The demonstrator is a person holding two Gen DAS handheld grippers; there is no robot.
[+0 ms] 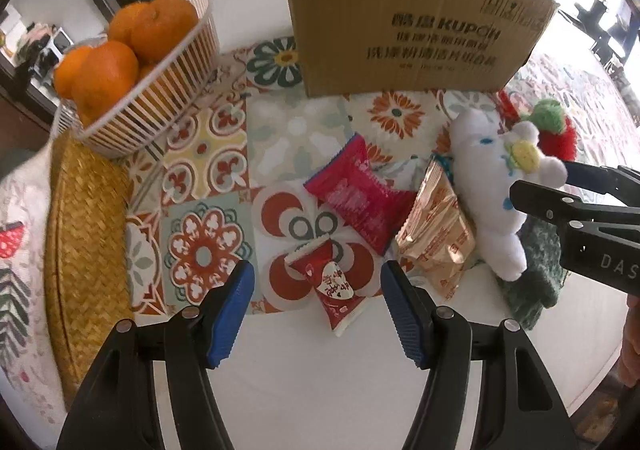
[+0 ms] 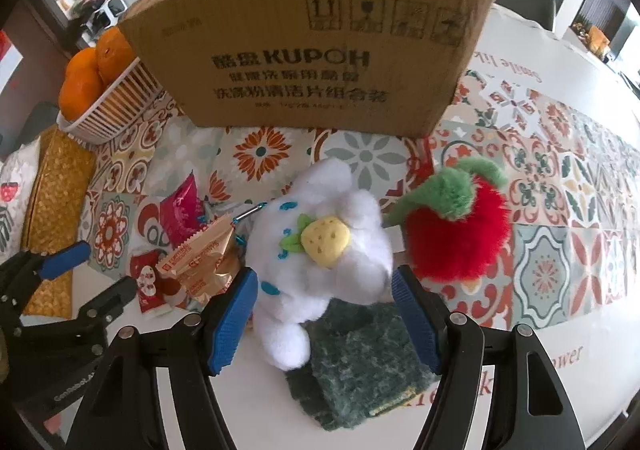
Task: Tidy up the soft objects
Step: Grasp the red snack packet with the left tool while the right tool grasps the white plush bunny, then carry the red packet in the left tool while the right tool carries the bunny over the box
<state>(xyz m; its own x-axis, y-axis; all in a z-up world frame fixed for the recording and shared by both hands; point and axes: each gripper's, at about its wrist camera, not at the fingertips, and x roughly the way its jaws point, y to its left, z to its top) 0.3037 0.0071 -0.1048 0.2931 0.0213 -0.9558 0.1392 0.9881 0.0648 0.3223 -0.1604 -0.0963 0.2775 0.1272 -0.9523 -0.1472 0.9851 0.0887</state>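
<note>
Right gripper I hold open around fluffy white plush toy, left gripper open over small red heart-printed candy packet, brown cardboard box far behind.

A white slatted basket heaped with oranges stood at ten o'clock in the left wrist view, its near end resting on a woven straw mat that ran down toward eight o'clock. On the patterned tablecloth at the centre lay three snack packets: a small red one with a heart label at six o'clock, a larger crimson one just above it, and a gold foil one touching the crimson packet's right edge. In the right wrist view, printed lettering showed on the cloth's white border at two o'clock.
</note>
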